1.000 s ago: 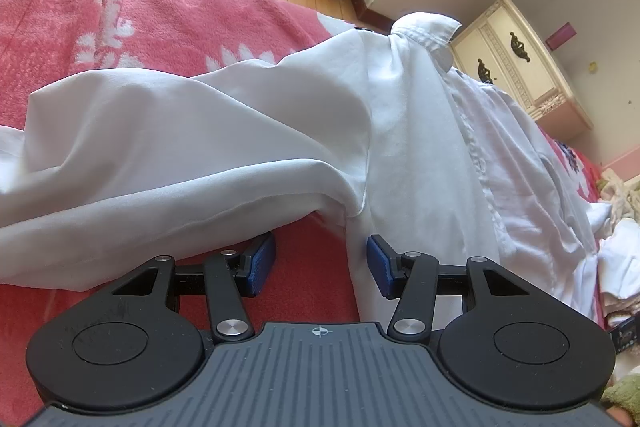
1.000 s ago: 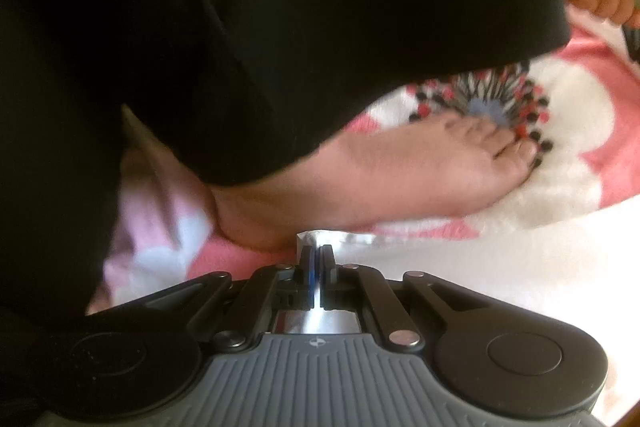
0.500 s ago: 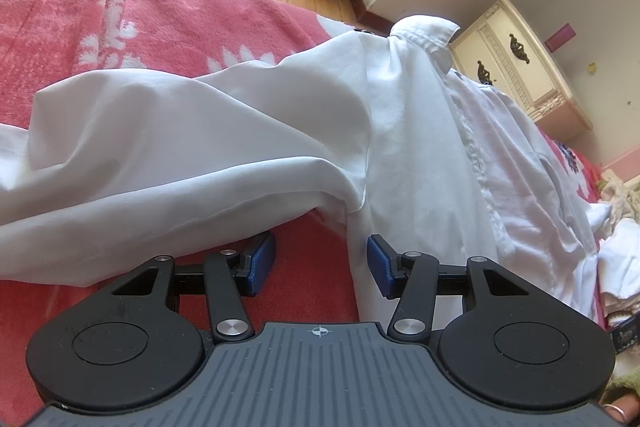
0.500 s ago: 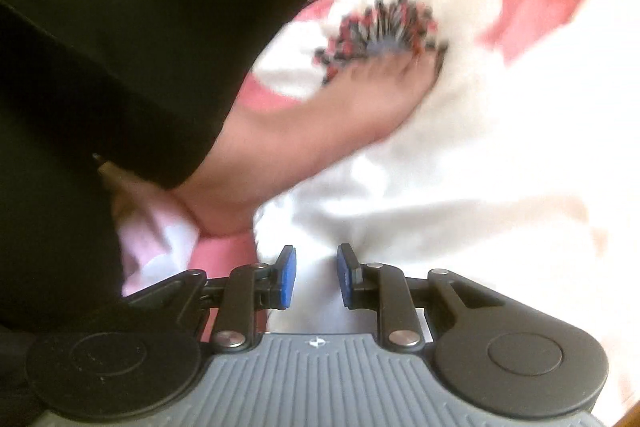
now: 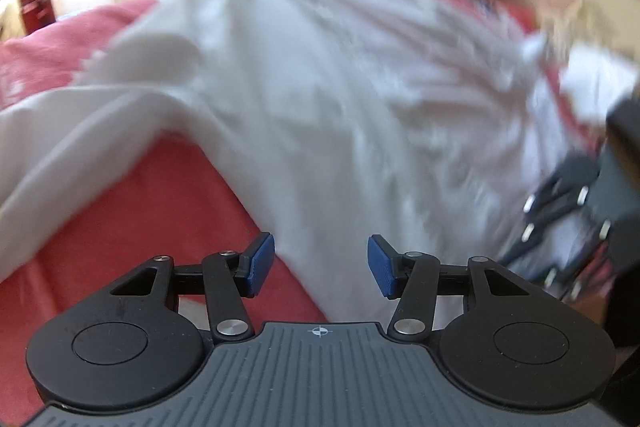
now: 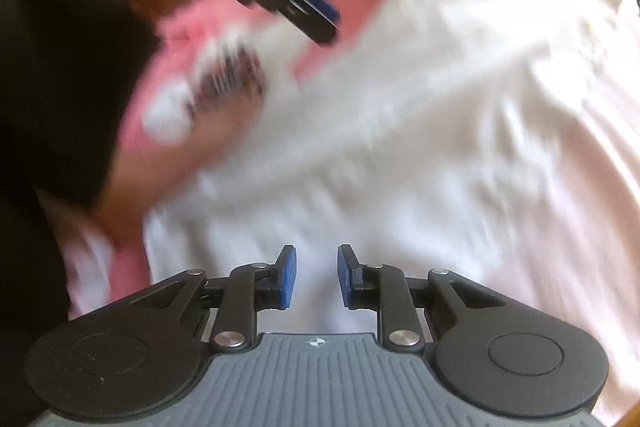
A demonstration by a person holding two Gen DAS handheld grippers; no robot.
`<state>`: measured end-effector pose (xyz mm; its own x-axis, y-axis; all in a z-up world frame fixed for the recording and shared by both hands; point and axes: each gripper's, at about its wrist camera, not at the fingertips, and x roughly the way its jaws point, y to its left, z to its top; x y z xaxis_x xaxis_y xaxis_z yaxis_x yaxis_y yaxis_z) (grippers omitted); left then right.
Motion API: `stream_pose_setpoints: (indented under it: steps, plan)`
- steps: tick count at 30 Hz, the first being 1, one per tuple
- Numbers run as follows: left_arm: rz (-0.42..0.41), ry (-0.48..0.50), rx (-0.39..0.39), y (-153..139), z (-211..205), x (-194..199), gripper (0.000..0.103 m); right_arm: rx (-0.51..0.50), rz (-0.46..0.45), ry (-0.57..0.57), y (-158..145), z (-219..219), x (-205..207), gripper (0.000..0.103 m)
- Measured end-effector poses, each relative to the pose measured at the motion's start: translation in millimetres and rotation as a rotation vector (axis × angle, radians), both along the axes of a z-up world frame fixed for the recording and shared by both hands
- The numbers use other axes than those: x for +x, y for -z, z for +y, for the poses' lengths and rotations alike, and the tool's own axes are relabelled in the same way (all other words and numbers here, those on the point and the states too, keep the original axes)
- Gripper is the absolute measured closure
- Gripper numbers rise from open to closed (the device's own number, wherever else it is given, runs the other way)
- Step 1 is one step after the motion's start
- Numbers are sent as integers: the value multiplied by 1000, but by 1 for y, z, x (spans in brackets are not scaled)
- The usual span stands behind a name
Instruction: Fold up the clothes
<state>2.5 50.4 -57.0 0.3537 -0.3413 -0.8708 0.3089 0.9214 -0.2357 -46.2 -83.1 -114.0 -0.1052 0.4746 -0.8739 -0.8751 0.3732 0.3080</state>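
Two parted grippers [image 5: 321,266] [image 6: 317,277] above white shirt [image 5: 320,99]

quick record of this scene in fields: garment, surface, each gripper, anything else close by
garment: white shirt spread out, wrinkled, not yet folded
surface: red blanket under it
left gripper: open, nothing between the pads, at the shirt's near edge
right gripper: open after its jaws have just been opening, nothing gripped, above the shirt
person: bare foot beside the shirt, black clothing at the left of the right wrist view
image quality: both views motion-blurred
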Motion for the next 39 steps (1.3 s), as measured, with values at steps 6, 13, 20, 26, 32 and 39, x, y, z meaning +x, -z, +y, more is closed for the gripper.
stream_pose_setpoints:
  steps: [6,13,20,26,32,39]
  plan:
    - [78,-47,1,20,9,5,52,-117,89,27,-9,-45,-8,81]
    - [81,-13,54,18,0,7,52,31,83,-71,-22,-18,-8,79]
    - [77,14,81,19,-1,8,52,-71,218,-195,12,-6,-20,81]
    - [78,12,69,20,3,7,51,-109,232,-212,-4,-13,-12,79]
    - [78,18,70,21,3,8,51,50,239,-237,-3,23,-20,79]
    - [76,24,56,24,6,9,51,-49,455,-336,29,10,-54,79]
